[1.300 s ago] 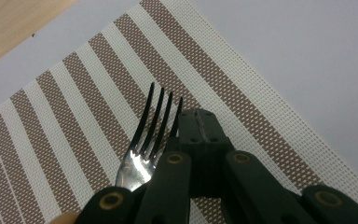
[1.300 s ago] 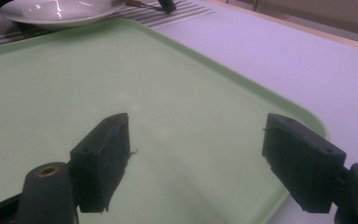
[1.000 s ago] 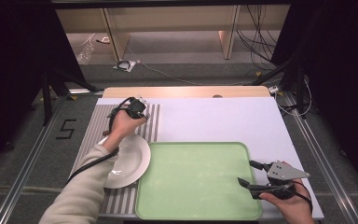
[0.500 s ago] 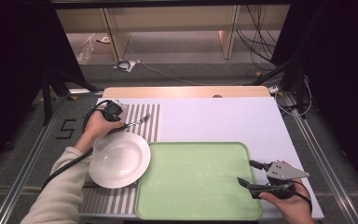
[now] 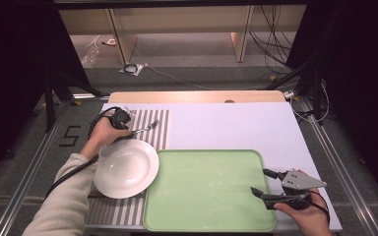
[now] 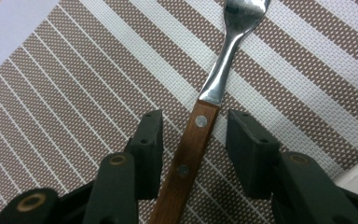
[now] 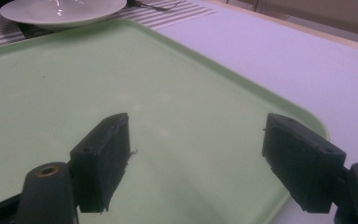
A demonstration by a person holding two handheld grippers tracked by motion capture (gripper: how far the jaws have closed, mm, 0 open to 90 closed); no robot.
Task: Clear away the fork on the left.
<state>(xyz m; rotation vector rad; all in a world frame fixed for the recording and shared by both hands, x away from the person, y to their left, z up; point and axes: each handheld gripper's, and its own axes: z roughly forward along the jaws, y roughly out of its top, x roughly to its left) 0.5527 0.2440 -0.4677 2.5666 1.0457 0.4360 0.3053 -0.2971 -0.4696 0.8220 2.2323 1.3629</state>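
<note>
I log the fork (image 6: 204, 130): silver metal head and neck, reddish-brown wooden handle with two pale rivets. Placemat (image 6: 74, 84): brown and white stripes, fine woven dots. Plate (image 5: 126, 167): plain glossy white. Tray (image 5: 209, 189): pale green, unpatterned. Counter (image 5: 226, 123) covering: flat white. Both my grippers' jaws: matte black.

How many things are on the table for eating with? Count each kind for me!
Fork: 1
Plate: 1
Green tray: 1
Striped placemat: 1
Total: 4
</note>
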